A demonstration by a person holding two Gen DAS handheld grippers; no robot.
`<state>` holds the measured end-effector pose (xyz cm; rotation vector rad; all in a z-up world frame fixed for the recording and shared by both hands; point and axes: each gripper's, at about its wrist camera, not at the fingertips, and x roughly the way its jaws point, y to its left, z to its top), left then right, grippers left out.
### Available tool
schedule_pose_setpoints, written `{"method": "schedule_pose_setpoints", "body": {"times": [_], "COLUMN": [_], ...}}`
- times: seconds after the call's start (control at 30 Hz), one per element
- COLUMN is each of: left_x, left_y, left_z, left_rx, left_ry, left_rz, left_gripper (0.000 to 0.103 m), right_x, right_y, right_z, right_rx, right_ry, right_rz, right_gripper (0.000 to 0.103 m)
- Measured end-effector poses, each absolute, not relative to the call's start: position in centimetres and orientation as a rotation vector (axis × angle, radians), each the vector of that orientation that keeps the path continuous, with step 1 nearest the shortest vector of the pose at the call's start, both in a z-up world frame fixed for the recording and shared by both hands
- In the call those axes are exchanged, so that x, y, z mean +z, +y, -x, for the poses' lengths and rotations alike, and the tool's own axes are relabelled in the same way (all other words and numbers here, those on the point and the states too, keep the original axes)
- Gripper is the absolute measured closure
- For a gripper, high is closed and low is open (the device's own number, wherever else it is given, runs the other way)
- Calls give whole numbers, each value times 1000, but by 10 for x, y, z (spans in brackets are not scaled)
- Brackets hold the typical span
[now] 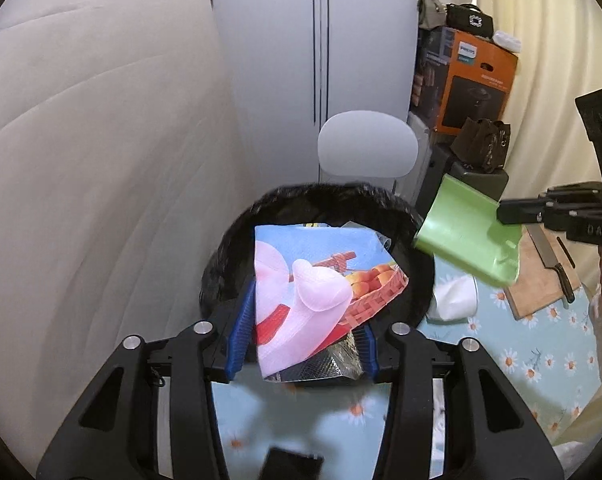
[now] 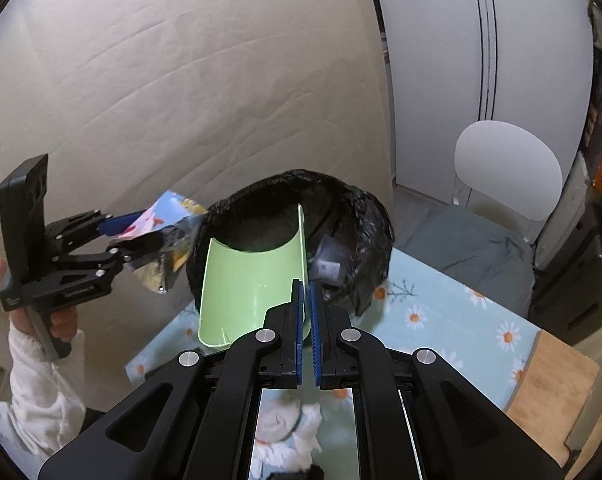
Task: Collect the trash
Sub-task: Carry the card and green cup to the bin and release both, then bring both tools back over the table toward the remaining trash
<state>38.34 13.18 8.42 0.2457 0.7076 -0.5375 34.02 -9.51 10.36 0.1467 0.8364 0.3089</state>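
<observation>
The left gripper (image 1: 305,328) has its blue pads clamped on a colourful snack wrapper (image 1: 317,296) printed with a basket of oranges, held just ahead over the near rim of the black-bagged trash bin (image 1: 229,248). The right gripper (image 2: 305,320) is pinched together on the side wall of a green plastic tray (image 2: 249,284), tilted toward the same bin's mouth directly in front of it. Beyond the left tool stands an orange box (image 1: 473,80) reading "PHILIPS", and the right gripper's body shows the letters "DAS"; a knife (image 1: 553,260) lies on a wooden board (image 1: 541,292) on the daisy-print tablecloth (image 1: 521,360).
</observation>
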Motion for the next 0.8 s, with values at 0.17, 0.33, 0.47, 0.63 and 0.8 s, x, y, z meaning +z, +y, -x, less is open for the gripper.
{"method": "schedule_pose_setpoints", "body": {"times": [0.17,0.33,0.47,0.63,0.8], "left_x": [80,66,60,58,62], "left_y": [131,134,142,149,150], "left_z": [-406,-403,-398,-381,-359], "left_rx": [-553,-525,-488,-453,-423], "left_ry": [658,688,715,733,738], "left_rz": [-179,-182,-161,-150,-151], "left_gripper": [6,6,6,6,6], "right_x": [90,74,64,59,61], "right_y": [-92,-106,-125,-139,-147], "right_z": [-354,-342,-334,-320,-305], "right_rx": [280,229,200,175,171], "right_ry": [784,802,827,844,847], "right_rz": [-227,-232,-266,-258,-230], "right_gripper": [8,9,9,9,9]}}
